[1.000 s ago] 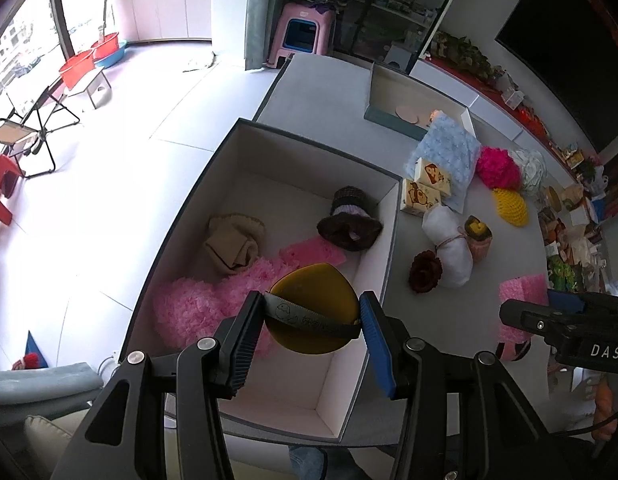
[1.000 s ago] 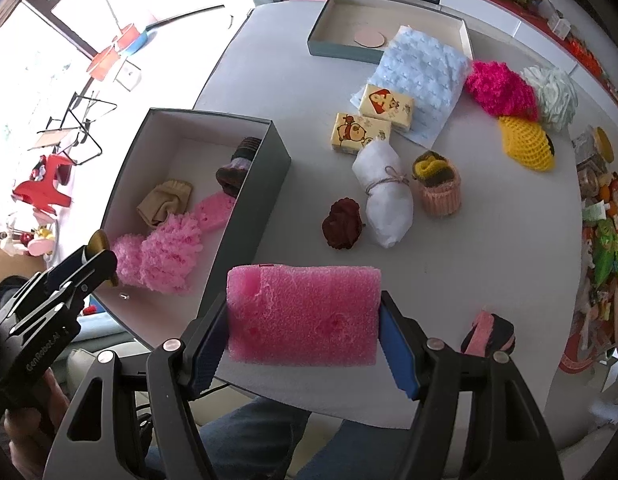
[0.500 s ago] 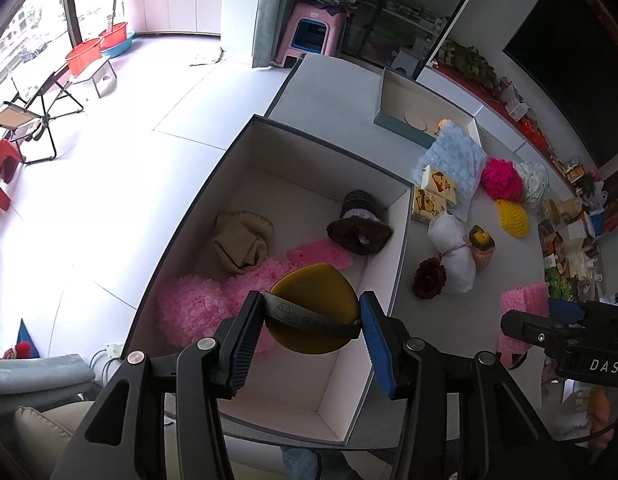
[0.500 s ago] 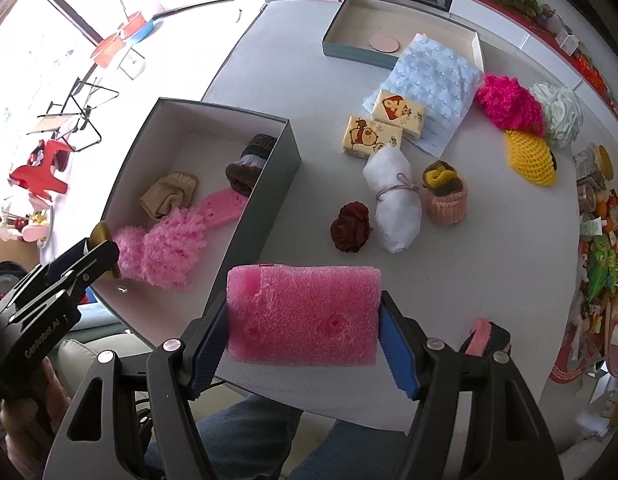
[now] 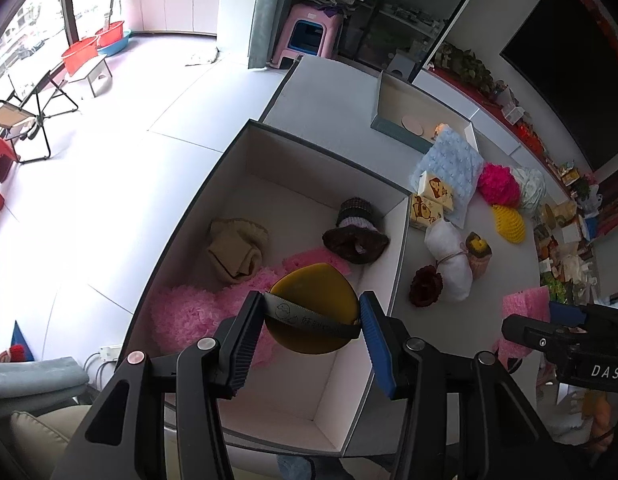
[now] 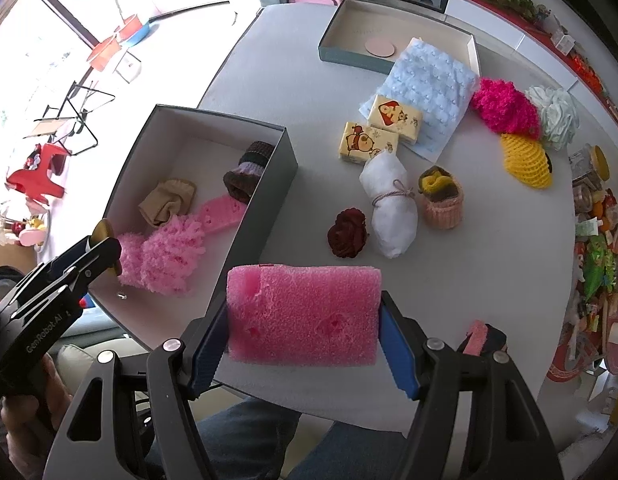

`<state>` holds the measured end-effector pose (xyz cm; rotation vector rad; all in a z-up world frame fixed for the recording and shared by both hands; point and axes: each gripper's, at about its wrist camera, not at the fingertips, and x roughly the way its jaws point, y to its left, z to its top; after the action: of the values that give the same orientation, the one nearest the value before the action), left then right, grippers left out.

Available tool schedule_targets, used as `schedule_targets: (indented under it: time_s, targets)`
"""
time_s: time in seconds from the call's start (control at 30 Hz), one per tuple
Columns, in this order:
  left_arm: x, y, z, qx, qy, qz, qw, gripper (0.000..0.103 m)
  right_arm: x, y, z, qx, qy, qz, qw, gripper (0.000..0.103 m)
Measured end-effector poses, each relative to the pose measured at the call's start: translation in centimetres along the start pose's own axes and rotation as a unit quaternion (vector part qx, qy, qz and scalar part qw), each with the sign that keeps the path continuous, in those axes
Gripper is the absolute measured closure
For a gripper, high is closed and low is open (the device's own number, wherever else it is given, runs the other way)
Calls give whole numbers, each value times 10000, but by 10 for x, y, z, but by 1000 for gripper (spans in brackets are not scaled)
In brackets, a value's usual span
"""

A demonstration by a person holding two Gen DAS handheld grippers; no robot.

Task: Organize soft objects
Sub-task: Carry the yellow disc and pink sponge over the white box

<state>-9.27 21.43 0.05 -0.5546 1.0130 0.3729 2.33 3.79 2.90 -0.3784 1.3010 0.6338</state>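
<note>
My left gripper (image 5: 312, 320) is shut on a round mustard-yellow sponge (image 5: 313, 292) with a dark band, held above the near end of the open grey box (image 5: 393, 280). The box holds a fluffy pink piece (image 5: 181, 312), a beige sock (image 5: 235, 248), a dark knit hat (image 5: 355, 234) and a flat pink piece (image 6: 221, 212). My right gripper (image 6: 303, 320) is shut on a pink foam block (image 6: 303, 314), held above the table's near edge, right of the box (image 6: 269, 200).
On the round grey table (image 6: 489, 280) lie a dark red rose (image 6: 347, 234), a white tied bundle (image 6: 391, 210), a small knit basket (image 6: 443, 200), two tissue packs (image 6: 381, 128), a blue cloth (image 6: 427, 80), magenta, white and yellow puffs, and a shallow tray (image 6: 349, 52).
Both grippers keep their loads. The views have pulled back slightly, so the box and table items appear a little farther away and lower in frame.
</note>
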Motion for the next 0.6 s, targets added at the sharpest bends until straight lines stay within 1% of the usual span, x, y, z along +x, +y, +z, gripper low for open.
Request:
schedule_targets:
  time_s: [0.6]
  targets:
    - [8, 22, 1, -399, 44, 24, 9992, 52, 10, 20, 14, -326, 175, -66, 9993, 30]
